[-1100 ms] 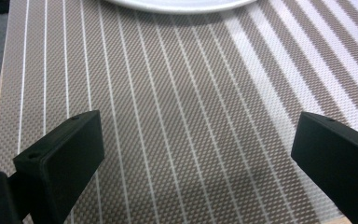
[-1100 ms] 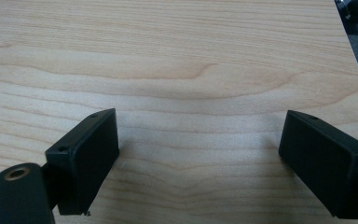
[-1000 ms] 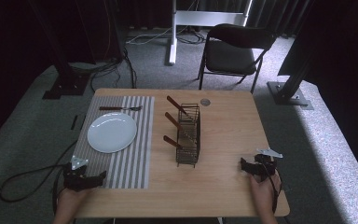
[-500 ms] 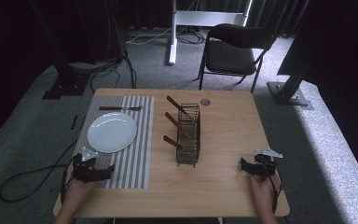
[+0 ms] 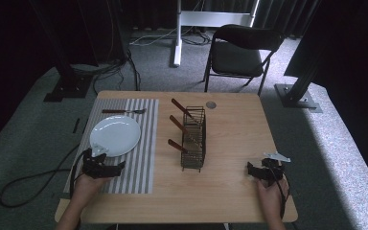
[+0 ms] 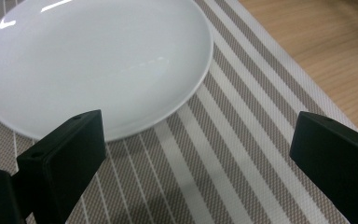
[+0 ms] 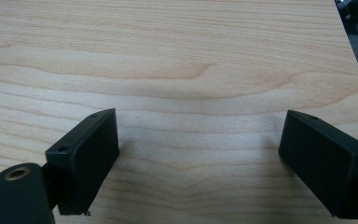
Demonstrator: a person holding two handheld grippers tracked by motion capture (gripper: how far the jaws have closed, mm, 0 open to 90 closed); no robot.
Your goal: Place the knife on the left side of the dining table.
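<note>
A white plate (image 5: 115, 135) lies on a striped placemat (image 5: 139, 163) at the table's left; in the left gripper view the plate (image 6: 93, 60) lies just beyond the jaws. My left gripper (image 5: 120, 166) (image 6: 200, 154) hovers open over the mat, near the plate's front edge, holding nothing. A black wire rack (image 5: 194, 139) stands mid-table with three wooden-handled utensils (image 5: 178, 126) leaning out of it. A fork (image 5: 123, 111) lies at the mat's far end. My right gripper (image 5: 247, 171) (image 7: 200, 158) rests open over bare wood near the front right.
The wooden table (image 5: 235, 124) has a small round grommet (image 5: 211, 104) near its far edge. Behind the table stand a black folding chair (image 5: 242, 50) and a white stand (image 5: 177, 33). A cable (image 5: 33, 182) trails off the table's left.
My left gripper has moved forward and right along the placemat, closer to the plate. The right gripper has stayed in place.
</note>
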